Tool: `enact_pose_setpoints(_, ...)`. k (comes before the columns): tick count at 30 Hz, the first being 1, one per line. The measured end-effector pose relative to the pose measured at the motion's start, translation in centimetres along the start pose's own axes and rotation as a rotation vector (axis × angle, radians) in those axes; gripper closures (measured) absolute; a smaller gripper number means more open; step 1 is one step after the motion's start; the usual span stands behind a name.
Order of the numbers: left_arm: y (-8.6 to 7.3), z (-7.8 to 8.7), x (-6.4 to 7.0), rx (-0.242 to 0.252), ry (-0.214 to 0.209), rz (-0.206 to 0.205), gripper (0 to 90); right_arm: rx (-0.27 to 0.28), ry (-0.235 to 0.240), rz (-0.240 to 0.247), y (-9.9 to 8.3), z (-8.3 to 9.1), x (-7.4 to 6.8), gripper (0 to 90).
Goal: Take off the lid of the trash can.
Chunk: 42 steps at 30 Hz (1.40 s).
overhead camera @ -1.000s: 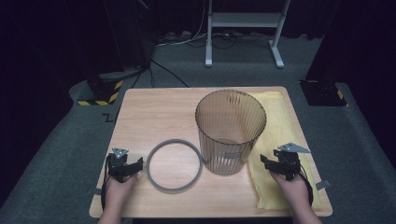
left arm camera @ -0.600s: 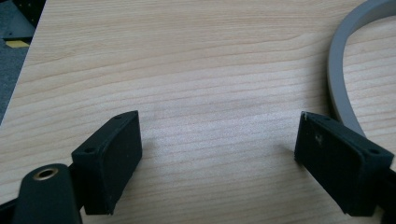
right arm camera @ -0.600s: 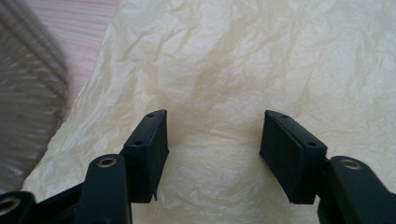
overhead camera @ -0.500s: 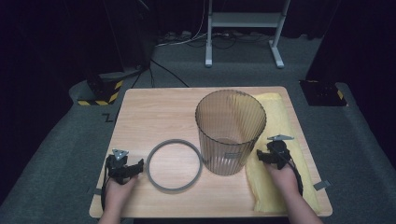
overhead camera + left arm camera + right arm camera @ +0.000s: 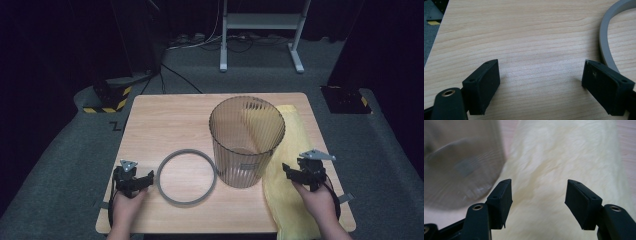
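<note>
Towel point(image 5: 292, 200) lies flat along the table's point(image 5: 165, 125) right edge in the high view, long axis running near to far, its far end behind the bin point(image 5: 246, 142); nothing looks done yet, with the ring point(image 5: 186, 176) untouched beside the left gripper point(image 5: 142, 181) and the right gripper point(image 5: 295, 172) over the cloth. Left gripper view: jaws spread above bare wood, ring point(image 5: 605, 47) just beside one. Right gripper view: jaws spread, empty, over the towel point(image 5: 564, 157), bin point(image 5: 459, 162) near; grasping is probably next.

Grey carpet floor point(image 5: 65, 150) beneath a pale wooden worktop point(image 5: 165, 125) — dark curtains behind, perhaps — white metal stand point(image 5: 260, 30), loose cables point(image 5: 200, 42).
</note>
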<state>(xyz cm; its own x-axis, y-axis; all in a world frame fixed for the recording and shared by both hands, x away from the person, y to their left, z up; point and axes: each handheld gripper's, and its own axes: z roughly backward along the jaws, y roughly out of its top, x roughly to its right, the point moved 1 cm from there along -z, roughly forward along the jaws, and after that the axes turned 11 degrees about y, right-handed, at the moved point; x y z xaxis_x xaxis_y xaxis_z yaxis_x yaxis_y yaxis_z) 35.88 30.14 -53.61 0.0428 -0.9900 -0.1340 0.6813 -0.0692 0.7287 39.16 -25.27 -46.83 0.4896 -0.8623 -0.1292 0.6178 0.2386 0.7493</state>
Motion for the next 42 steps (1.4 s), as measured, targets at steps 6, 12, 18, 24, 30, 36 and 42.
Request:
enact_pose_setpoints(6, 0.0, 0.0, 0.0, -0.001, 0.0, -0.001, 14.9, -0.098, -0.028, -0.069, -0.2, -4.6, 2.4, 43.5)
enact_pose_setpoints(12, 0.0, 0.0, 0.0, 0.0, -0.003, 0.002, 15.0, -0.108, -0.028, -0.031, -2.8, -4.3, 1.0, 49.8)
enact_pose_setpoints(18, 0.0, 0.0, 0.0, 0.001, -0.003, 0.003, 15.0, -0.079, 0.041, 0.003, -3.5, 0.2, -2.2, 44.1)
enact_pose_setpoints(24, 0.0, 0.0, 0.0, 0.002, -0.003, 0.003, 15.0, -0.014, 0.017, 0.046, -0.8, 3.9, -3.2, 36.8)
enact_pose_setpoints(30, 0.0, 0.0, 0.0, 0.002, -0.003, 0.003, 15.0, 0.016, -0.068, -0.015, 1.5, 2.1, 0.7, 25.9)
enact_pose_setpoints(36, 0.0, 0.0, 0.0, 0.002, -0.006, 0.001, 15.1, -0.073, -0.143, -0.151, 1.2, -2.6, 5.9, 23.6)
enact_pose_setpoints(42, 0.0, 0.0, -0.1, 0.004, -0.006, 0.001, 15.1, -0.162, -0.188, -0.238, 0.0, -5.3, 8.7, 18.4)
